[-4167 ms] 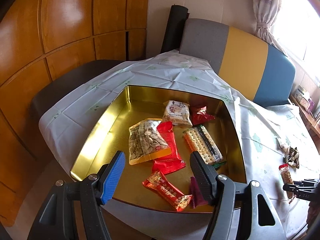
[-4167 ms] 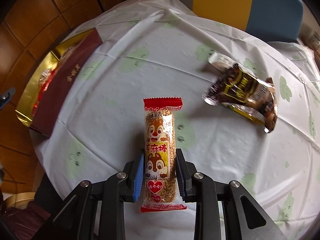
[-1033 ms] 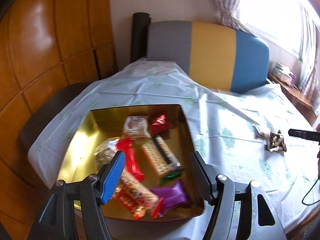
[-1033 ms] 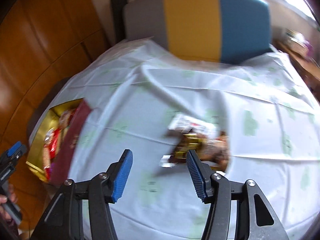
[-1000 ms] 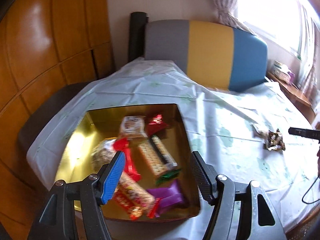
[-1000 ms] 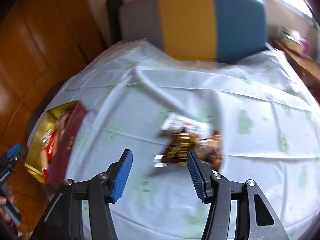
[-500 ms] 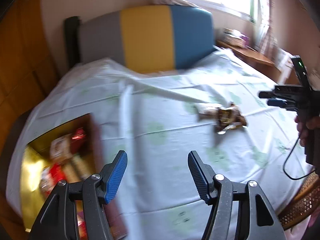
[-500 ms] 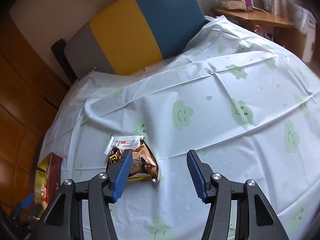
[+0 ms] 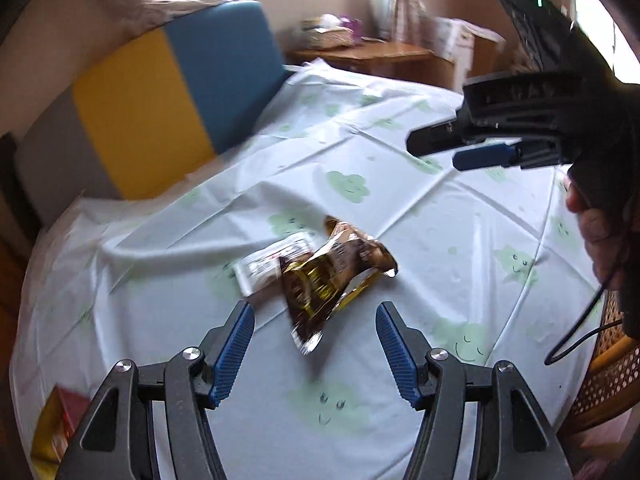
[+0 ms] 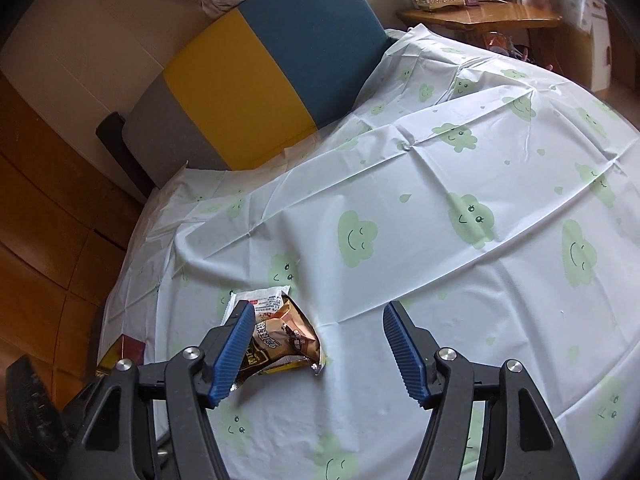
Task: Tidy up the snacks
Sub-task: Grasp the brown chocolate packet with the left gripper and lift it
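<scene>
A crumpled brown and gold snack packet [image 9: 332,276] [image 10: 280,342] lies on the cloud-print tablecloth [image 9: 460,248], overlapping a white packet [image 9: 272,262] [image 10: 258,298]. My left gripper [image 9: 314,346] hovers open just short of the brown packet, nothing between its fingers. My right gripper [image 10: 318,350] is opening its jaws; the brown packet lies below its left fingertip [image 10: 236,344], untouched. In the left wrist view the right gripper [image 9: 476,148] hangs at the upper right in a hand [image 9: 600,232].
A corner of the gold and red snack box [image 9: 56,420] [image 10: 120,350] sits at the table's left edge. A grey, yellow and blue chair back [image 10: 256,64] stands behind the table, with a wooden side table [image 10: 476,16] beyond. A cable [image 9: 580,336] dangles from the hand.
The left gripper swung right, away from the gold box, and now faces the brown packet. The right gripper widened its jaws and stayed over the packet.
</scene>
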A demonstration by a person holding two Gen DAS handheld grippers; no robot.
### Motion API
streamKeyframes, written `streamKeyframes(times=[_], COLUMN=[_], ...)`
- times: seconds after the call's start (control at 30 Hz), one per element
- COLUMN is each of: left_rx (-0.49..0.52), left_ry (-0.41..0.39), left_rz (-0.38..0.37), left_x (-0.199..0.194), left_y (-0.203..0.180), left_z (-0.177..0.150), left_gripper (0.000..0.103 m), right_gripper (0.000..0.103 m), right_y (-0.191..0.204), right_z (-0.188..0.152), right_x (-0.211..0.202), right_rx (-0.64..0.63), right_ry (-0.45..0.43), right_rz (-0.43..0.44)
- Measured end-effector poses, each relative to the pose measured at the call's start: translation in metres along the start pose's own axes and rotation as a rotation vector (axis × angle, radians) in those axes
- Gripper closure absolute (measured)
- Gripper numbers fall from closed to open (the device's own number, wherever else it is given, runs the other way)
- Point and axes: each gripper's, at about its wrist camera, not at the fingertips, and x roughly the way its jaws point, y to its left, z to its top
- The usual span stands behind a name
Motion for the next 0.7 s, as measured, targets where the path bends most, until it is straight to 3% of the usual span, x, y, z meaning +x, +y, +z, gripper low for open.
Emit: streamKeyframes(times=[0.23,0.47,0.5,0.53,0.57,0.7], left_rx=[0.145,0.215,0.234,0.25,0.255,0.122], left_ry=[0.063,0.127,0.129,0.122,0.108,0.07], left_rz=[-0.026,-0.062,-0.048,-0.023,0.002,-0.042], left_x=[0.047,0.083,0.086,0.087,0.085,0.065], left_y=[-0.01,-0.017,-0.02,-0.023,-0.024,-0.009], left_z=[0.025,0.027,0.025,0.022,0.02,0.01], left_gripper=[0.039,0.039,0.047,0.063,0.07,0.085], right_gripper=[0.034,0.034,0.034,0.034,0.034,0.034], right_y=[-0.006,-0.005,-0.006,-0.006,-0.007,-0.005], right_z=[0.002,0.003,0.003,0.003,0.003,0.002], right_x=[0.001,0.003,0.003,0.003,0.003,0.003], right_rx=[0.052,0.06,0.064,0.066,0.067,0.053], right_ry=[0.019,0.031,0.032,0.033,0.033,0.031], right_rz=[0.041,0.057,0.06,0.06,0.059,0.052])
